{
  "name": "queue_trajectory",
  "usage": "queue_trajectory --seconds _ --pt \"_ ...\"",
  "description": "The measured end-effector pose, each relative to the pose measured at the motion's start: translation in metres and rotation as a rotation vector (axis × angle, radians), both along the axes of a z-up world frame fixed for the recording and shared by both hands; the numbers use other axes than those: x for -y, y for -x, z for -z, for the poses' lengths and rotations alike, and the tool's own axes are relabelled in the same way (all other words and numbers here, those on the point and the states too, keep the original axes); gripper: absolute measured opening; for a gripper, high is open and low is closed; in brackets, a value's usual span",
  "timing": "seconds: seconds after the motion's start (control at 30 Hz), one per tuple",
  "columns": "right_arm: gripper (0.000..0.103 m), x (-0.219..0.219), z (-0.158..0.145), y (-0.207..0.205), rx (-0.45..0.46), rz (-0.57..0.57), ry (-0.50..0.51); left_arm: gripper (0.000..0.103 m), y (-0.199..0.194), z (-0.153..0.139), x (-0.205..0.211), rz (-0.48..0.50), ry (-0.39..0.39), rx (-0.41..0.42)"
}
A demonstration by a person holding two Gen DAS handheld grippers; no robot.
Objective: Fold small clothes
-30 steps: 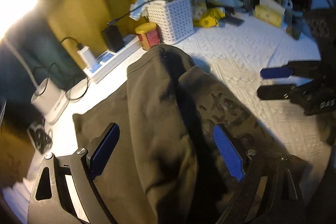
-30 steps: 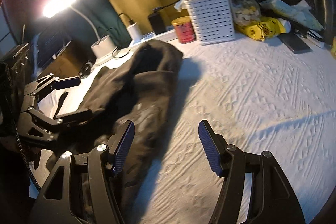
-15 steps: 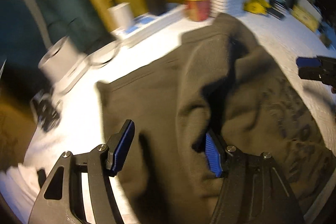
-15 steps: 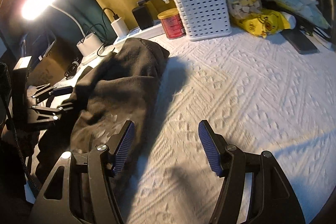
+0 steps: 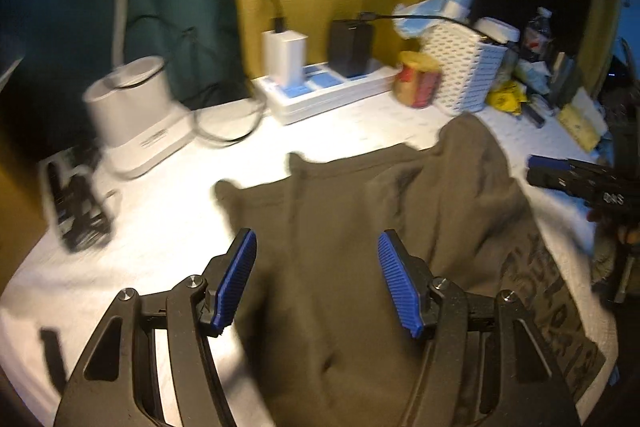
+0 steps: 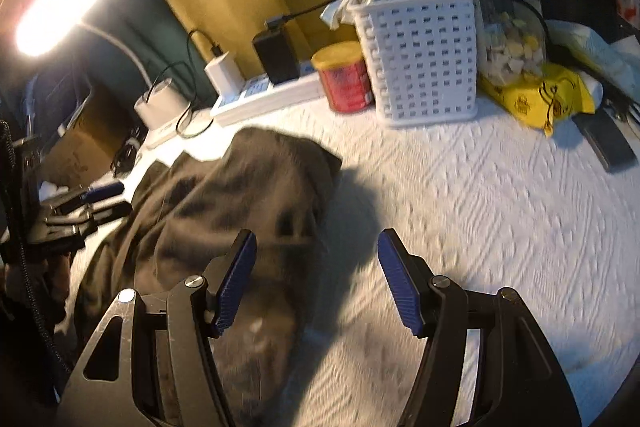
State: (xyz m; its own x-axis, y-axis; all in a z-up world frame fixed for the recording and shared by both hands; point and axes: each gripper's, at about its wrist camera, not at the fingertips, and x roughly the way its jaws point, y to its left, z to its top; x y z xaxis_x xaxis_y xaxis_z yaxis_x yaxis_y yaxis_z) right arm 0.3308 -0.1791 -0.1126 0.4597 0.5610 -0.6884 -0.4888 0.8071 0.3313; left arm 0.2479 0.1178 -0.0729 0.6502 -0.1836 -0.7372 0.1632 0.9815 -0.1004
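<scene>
A dark olive-brown garment (image 5: 360, 227) with printed lettering lies rumpled on the white textured cloth; it also shows in the right wrist view (image 6: 224, 203). My left gripper (image 5: 316, 283) is open and empty above the garment's near part. My right gripper (image 6: 316, 283) is open and empty over the garment's right edge and the white cloth. The right gripper also shows at the right of the left wrist view (image 5: 568, 175); the left gripper shows at the left of the right wrist view (image 6: 92, 203).
At the back stand a white perforated basket (image 6: 420, 55), a red can (image 6: 346, 77), a power strip with chargers (image 5: 320, 87), a white lamp base (image 5: 132, 111) and a yellow bag (image 6: 536, 99). A dark phone (image 6: 604, 139) lies at the right.
The left gripper has swung left and back off the garment's fold, its view now facing the power strip. The right gripper moved left toward the garment. Both stayed open.
</scene>
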Motion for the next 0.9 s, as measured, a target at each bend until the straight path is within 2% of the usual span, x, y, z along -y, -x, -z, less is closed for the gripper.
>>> queue_trajectory --seconds 0.07,0.17,0.33,0.4,0.43,0.47,0.5,0.53,0.57,0.6,0.67,0.77,0.83,0.9 --pt "0.066 -0.001 -0.002 -0.008 0.003 0.012 -0.008 0.063 -0.013 0.005 0.008 0.045 0.006 -0.011" --pt "0.066 -0.001 0.0 -0.02 -0.003 0.016 -0.025 0.063 -0.032 0.018 0.011 0.026 -0.042 -0.056" --pt "0.066 -0.006 0.004 -0.031 -0.013 0.012 -0.031 0.063 -0.039 0.019 -0.01 -0.041 0.009 -0.035" --pt "0.066 -0.009 0.006 -0.035 -0.022 0.0 -0.045 0.061 -0.042 0.023 -0.013 -0.023 0.024 -0.043" --pt "0.066 -0.01 0.008 -0.036 -0.027 -0.004 -0.05 0.055 -0.043 0.026 -0.011 0.001 0.03 -0.051" --pt "0.064 -0.012 0.01 -0.039 -0.035 -0.011 -0.06 0.038 -0.043 0.029 -0.01 0.015 0.037 -0.064" --pt "0.062 -0.014 0.012 -0.04 -0.042 -0.016 -0.067 0.028 -0.045 0.032 -0.009 0.022 0.047 -0.078" --pt "0.058 -0.016 0.014 -0.042 -0.054 -0.021 -0.075 0.023 -0.046 0.036 -0.008 0.026 0.063 -0.082" --pt "0.057 -0.018 0.017 -0.045 -0.065 -0.027 -0.084 0.011 -0.046 0.038 -0.007 0.032 0.072 -0.082" --pt "0.055 -0.02 0.019 -0.047 -0.079 -0.032 -0.089 0.007 -0.044 0.038 -0.005 0.032 0.076 -0.073" --pt "0.041 -0.024 0.024 -0.049 -0.105 -0.044 -0.095 0.002 -0.041 0.033 -0.003 0.025 0.066 -0.052" --pt "0.023 -0.031 0.025 -0.05 -0.114 -0.068 -0.105 0.001 -0.031 0.017 -0.006 0.003 0.048 0.009" --pt "0.015 -0.035 0.018 -0.049 -0.089 -0.069 -0.105 0.001 -0.021 0.004 -0.011 -0.023 0.036 0.055" --pt "0.014 -0.039 0.007 -0.049 -0.05 -0.072 -0.106 0.001 -0.012 -0.007 -0.018 -0.052 0.036 0.087"
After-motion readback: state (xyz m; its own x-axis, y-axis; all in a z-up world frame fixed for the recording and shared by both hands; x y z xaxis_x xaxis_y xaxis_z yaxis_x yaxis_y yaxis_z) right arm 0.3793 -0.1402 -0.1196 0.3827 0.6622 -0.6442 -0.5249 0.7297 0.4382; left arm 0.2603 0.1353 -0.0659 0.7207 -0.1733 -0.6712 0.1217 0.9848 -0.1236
